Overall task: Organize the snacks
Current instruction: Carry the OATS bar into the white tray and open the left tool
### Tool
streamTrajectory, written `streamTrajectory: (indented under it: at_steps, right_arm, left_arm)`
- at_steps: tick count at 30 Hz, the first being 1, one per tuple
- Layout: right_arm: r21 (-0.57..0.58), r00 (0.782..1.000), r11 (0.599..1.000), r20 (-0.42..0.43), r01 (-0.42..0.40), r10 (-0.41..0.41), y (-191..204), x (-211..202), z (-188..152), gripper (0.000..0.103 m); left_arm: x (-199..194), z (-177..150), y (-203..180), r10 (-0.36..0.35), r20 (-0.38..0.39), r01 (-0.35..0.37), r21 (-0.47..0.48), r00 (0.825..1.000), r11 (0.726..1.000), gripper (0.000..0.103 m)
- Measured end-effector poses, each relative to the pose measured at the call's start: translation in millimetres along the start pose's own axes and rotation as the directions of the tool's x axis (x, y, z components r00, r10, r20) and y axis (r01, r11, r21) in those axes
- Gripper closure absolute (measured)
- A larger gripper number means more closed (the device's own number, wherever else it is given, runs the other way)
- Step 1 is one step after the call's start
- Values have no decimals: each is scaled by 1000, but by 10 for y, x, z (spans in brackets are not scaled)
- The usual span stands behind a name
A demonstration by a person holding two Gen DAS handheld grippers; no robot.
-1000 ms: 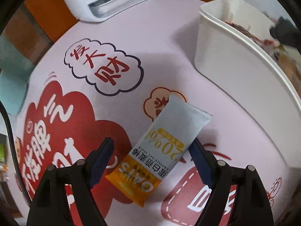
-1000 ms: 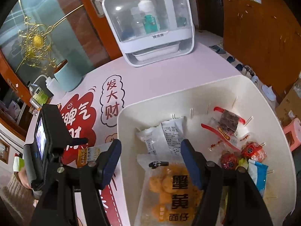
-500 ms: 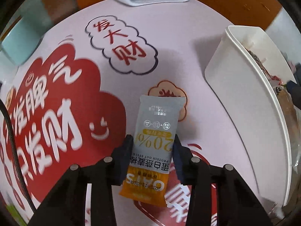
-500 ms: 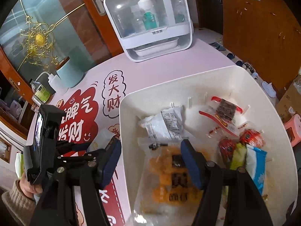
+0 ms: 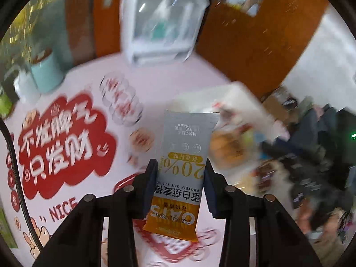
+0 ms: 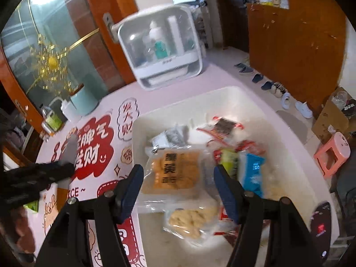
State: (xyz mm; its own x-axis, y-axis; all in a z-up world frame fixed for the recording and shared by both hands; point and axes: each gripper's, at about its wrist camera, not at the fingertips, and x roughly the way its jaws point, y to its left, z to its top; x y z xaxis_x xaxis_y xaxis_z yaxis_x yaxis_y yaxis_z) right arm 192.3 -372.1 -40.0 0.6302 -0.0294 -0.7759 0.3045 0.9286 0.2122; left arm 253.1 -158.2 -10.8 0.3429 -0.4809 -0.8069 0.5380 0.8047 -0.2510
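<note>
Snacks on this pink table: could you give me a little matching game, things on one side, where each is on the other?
Things:
1. oat stick packet
2. yellow noodle pack
3. teal cup
4. clear white case

Places:
A. lying in the white bin
B. at the table's far edge, before the orange door
C. clamped in the left gripper
D. beside a white pump bottle

Pairs: 1-C, 2-A, 3-D, 4-B

Grey-orange oat stick pkt [image 5: 182, 173] upright, pinched above pink mat.
</note>
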Motion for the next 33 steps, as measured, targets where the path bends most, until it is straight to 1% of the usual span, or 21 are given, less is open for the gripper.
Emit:
streamTrajectory:
  at_steps: [2,4,6,8,10,11,14,18,21,24,25,26,28,29,30,31,33]
  right_arm:
    - [14,999,1000,44,14,-15,-86,-191,13,37]
    - [18,995,999,93,43,-45,-164,-382,29,37]
    - [22,987,997,139,78,-80,-236,-538,44,37]
    - [32,978,994,176,106,-110,-303,-658,51,37]
    - [47,969,990,204,134,-141,-381,-751,59,37]
    - [61,963,986,216,152,-162,-444,-787,65,37]
    - [85,956,979,218,184,-199,-586,-778,95,37]
    - [97,952,971,196,221,-236,-723,-661,100,37]
    - [106,956,967,164,230,-245,-809,-496,99,37]
    - [108,956,965,146,238,-252,-840,-372,65,37]
    - [108,955,964,143,244,-258,-847,-335,45,37]
    - [109,955,962,137,251,-265,-859,-281,29,37]
    - [110,957,962,123,251,-264,-867,-223,1,37]
    - [110,959,963,114,248,-260,-873,-181,-15,37]
    - [109,959,963,110,248,-260,-874,-162,-35,37]
    - [105,960,963,104,249,-260,-871,-136,-48,37]
    - [98,961,964,102,248,-258,-860,-131,-70,37]
  left_arm:
    - [-184,118,-206,-35,45,35,12,998,999,65]
    - [-293,217,-433,-88,77,87,24,993,996,65]
    - [-300,306,-628,-135,97,133,33,986,991,65]
    - [-237,374,-802,-155,110,151,46,982,988,65]
    - [-116,440,-958,-179,107,175,47,978,984,65]
    - [-51,468,-1004,-180,111,175,47,977,983,65]
    - [179,534,-1176,-173,114,168,52,978,984,65]
    - [573,599,-1242,-175,68,173,30,982,984,64]
    - [850,624,-1281,-151,36,150,24,988,988,63]
    - [1105,601,-1311,-90,11,89,39,996,995,62]
    - [1194,586,-1327,-48,6,48,45,999,998,59]
    - [1267,571,-1334,-24,-5,24,50,1000,998,55]
    - [1381,543,-1326,3,-26,-2,48,1000,999,26]
    - [1421,527,-1300,6,-29,-5,37,1000,999,21]
    - [1439,520,-1285,-1,-28,2,30,1000,1000,20]
    - [1448,512,-1282,-7,-31,8,29,1000,1000,20]
    - [1427,496,-1279,11,-31,-10,40,999,999,19]
